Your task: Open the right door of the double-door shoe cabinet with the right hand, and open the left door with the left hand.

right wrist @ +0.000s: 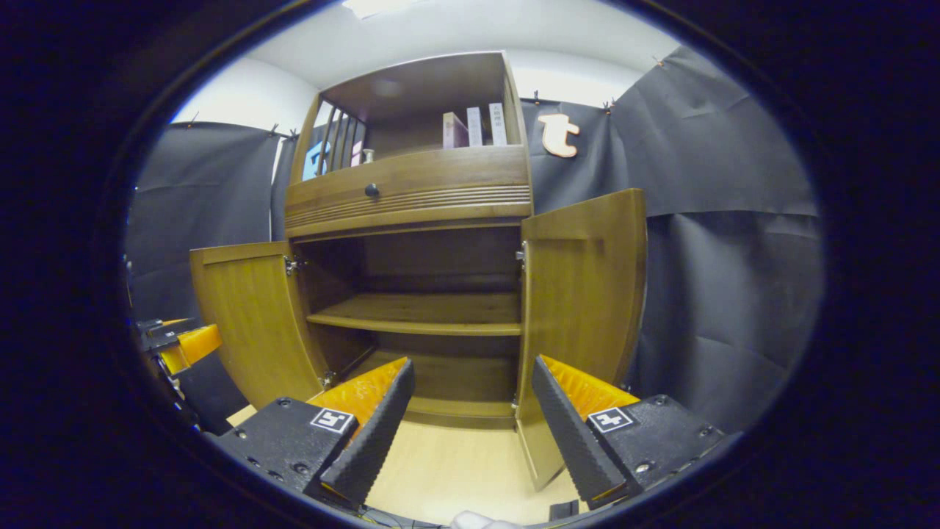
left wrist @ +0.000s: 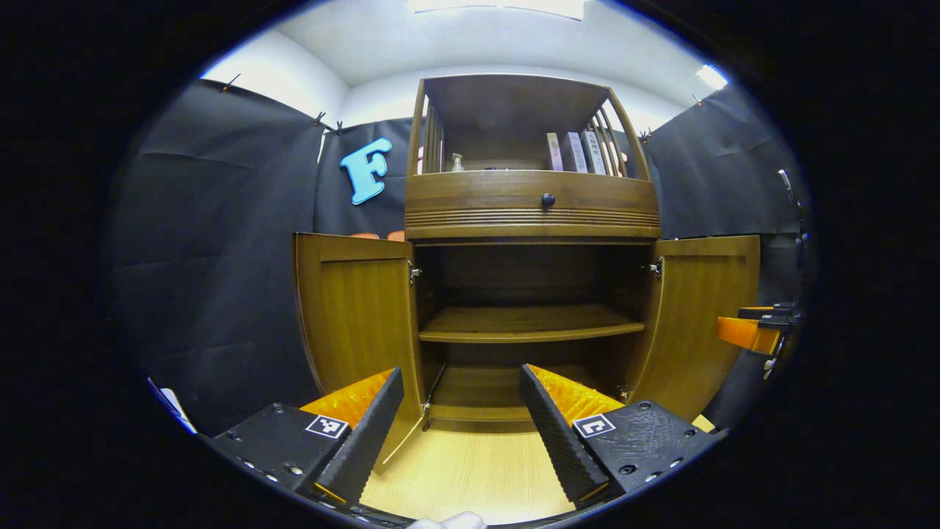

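Now both doors stand wide open on the shoe cabinet (left wrist: 532, 213), which rises tall and upright, its front facing the cameras. The left door (left wrist: 360, 308) swings out to the left, the right door (right wrist: 584, 294) out to the right, each standing on its long edge. The left gripper (left wrist: 461, 433) hangs back from the opening, fingers spread wide, holding nothing. The right gripper (right wrist: 474, 430) likewise: fingers parted, empty, near the right door's lower edge. A bare shelf (left wrist: 529, 323) runs across inside.

Black cloth walls (left wrist: 213, 242), pale wood floor (left wrist: 470, 470), white ceiling (left wrist: 499, 44) lit overhead.
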Demonstrator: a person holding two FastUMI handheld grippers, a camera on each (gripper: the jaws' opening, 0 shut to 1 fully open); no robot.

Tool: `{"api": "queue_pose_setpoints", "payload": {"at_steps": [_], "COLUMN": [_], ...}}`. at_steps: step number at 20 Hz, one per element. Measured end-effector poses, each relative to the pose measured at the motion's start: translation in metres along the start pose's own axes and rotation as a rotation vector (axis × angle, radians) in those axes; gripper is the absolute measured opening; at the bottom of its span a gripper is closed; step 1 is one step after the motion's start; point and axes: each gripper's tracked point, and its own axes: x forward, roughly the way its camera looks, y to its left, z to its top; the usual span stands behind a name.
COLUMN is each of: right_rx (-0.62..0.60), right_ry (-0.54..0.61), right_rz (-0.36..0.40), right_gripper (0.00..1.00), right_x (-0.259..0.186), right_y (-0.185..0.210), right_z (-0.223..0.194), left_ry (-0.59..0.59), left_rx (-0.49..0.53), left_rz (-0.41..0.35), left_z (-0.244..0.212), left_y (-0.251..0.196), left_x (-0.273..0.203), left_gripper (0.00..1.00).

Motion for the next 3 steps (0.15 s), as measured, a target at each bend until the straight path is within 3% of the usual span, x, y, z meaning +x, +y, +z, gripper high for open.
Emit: {"api": "queue_pose_setpoints", "payload": {"at_steps": [3], "right_rx": [0.006], "right_ry": [-0.001], "right_rz": [-0.025], "right_gripper": [1.00], "right_x": [-0.0058], "right_y": [-0.0064], "right_z": [-0.0024], "left_ry": [0.004], "left_rx": [0.014], "left_rz": [-0.034], "left_z": [-0.0007], "left_y": [-0.0150], "left_x": [0.0022], "left_gripper": [0.95]}}
